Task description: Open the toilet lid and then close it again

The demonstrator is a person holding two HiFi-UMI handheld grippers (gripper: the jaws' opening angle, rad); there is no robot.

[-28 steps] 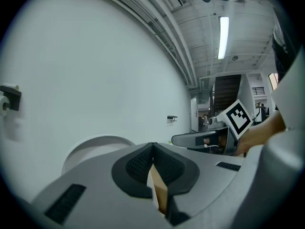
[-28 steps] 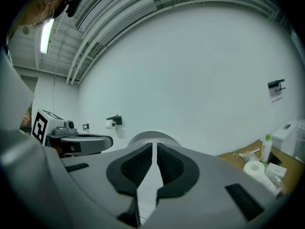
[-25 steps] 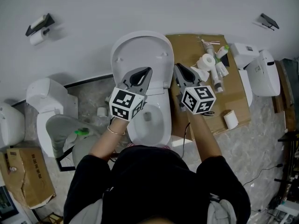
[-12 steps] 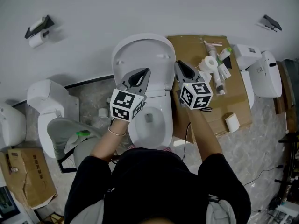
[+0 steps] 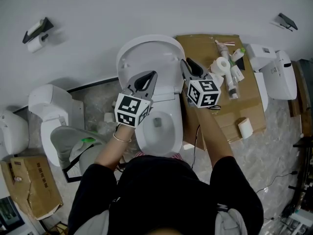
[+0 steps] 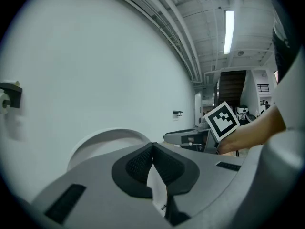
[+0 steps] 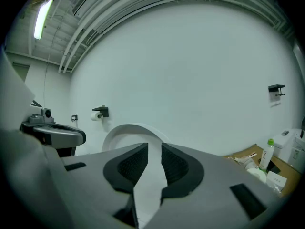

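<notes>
Wall [image 5: 146,9] takes up most of every view, plain white. Right in front of it is the toilet [image 5: 156,126], and the toilet lid [image 5: 149,53] is up, leaning back against the wall, so the bowl is open. The lid is glossy white and rounded, with small bumpers on the side facing out.

Only the head view shows the bowl. Both gripper views just catch the lid as a white arc [image 6: 105,137] [image 7: 131,130] past the jaws.

Next to the toilet, on the person's right, is a cardboard surface [image 5: 244,102] with bottles and tubes [image 5: 227,75] piled at the wall end and a paper roll [image 5: 244,127] nearer the person.

The left gripper [image 5: 150,76] is over the bowl's left rim, pointing at the lid. Its own view [image 6: 152,147] shows the jaws closed, pads meeting at the tips with nothing between them. That view also picks up a ceiling strip light [image 6: 228,25], plus the other gripper's marker cube [image 6: 221,120], which the head view puts well below the lid's top edge.

The right gripper [image 5: 188,65] is just beside the lid's right edge. Its view [image 7: 154,149] shows the jaws a narrow gap apart and empty.

The right view also gets the toilet roll holder [image 7: 99,113] on the wall and a green-capped bottle [image 7: 267,154].
</notes>
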